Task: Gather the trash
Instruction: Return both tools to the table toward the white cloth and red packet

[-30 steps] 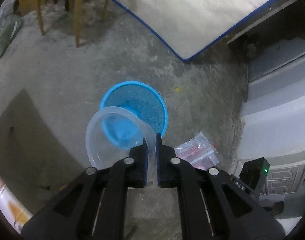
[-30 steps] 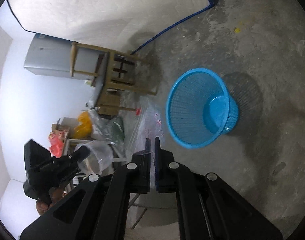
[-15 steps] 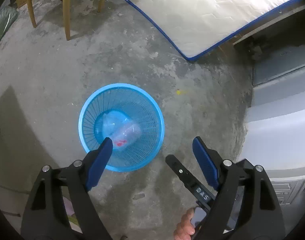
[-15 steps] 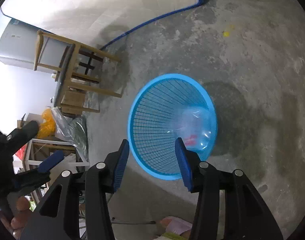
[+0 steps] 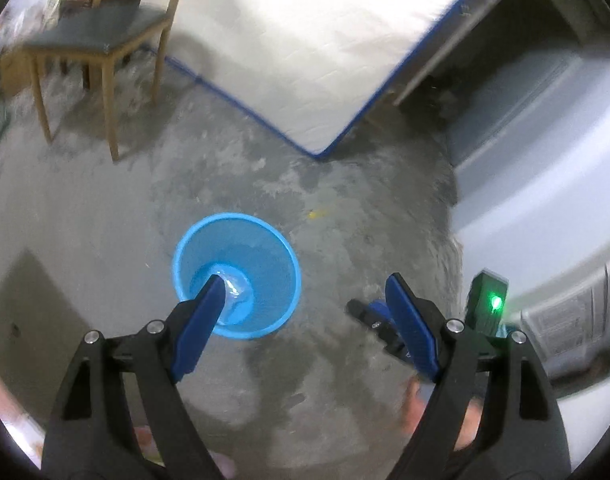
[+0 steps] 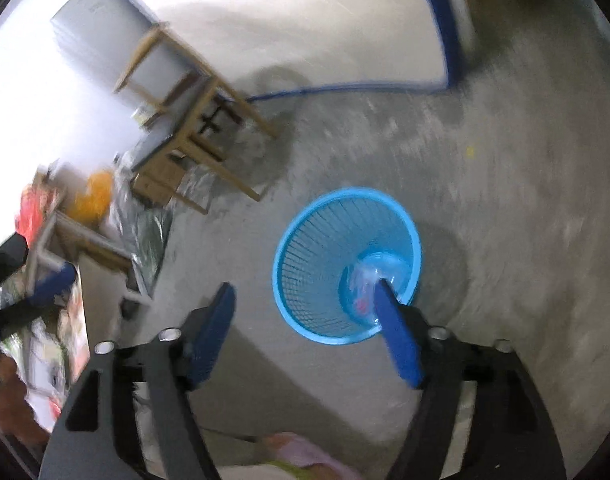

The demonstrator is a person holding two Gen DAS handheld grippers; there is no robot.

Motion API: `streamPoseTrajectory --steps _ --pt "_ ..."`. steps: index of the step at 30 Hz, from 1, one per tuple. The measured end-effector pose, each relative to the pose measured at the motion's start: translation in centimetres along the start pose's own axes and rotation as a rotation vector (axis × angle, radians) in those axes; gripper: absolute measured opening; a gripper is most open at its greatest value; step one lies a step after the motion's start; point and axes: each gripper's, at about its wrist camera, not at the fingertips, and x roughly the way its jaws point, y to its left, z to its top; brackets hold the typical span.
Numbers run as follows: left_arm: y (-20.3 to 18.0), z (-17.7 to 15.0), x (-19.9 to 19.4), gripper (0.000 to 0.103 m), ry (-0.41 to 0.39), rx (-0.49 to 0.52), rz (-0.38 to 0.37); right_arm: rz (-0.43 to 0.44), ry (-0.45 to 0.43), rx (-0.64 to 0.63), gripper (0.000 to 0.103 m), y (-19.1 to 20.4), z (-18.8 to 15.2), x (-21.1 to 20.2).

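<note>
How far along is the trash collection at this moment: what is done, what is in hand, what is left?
Done: clear plastic trash lies at the bottom of the blue basket. In hand: nothing. The left hand-held gripper stands open and empty; the right hand-held gripper is opening with nothing between its fingers. Left: no loose trash shows on the concrete floor near the basket; the clutter by the chair is too blurred to judge.

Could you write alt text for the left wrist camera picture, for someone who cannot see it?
A blue mesh basket stands on a grey concrete floor with clear plastic trash at its bottom, seen between the open, empty fingers of the left gripper. Behind are a wooden chair and a white mattress.
</note>
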Motion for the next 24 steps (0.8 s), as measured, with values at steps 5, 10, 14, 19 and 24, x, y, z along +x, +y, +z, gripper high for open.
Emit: streamPoseTrajectory --steps 5,10,14,19,24 --pt "2.0 -3.8 -11.2 0.081 -0.12 0.002 0.065 -0.095 -0.092 -0.268 0.096 5.3 -1.7 -5.9" --pt "5.6 -10.7 -23.7 0.083 -0.314 -0.081 0.236 -0.27 -0.188 -0.447 0.096 10.0 -5.4 -9.3" --pt "8.0 -16.9 -31.1 0.083 -0.425 -0.202 0.36 -0.248 -0.252 -0.585 0.096 13.9 -7.7 -10.9" --pt "8.9 -25.0 -37.0 0.089 -0.54 -0.317 0.441 0.106 -0.251 -0.619 0.096 19.1 -9.5 -13.8" --pt "8.9 -31.9 -37.2 0.09 -0.589 -0.391 0.442 0.365 -0.008 -0.617 0.096 23.8 -12.2 -12.8"
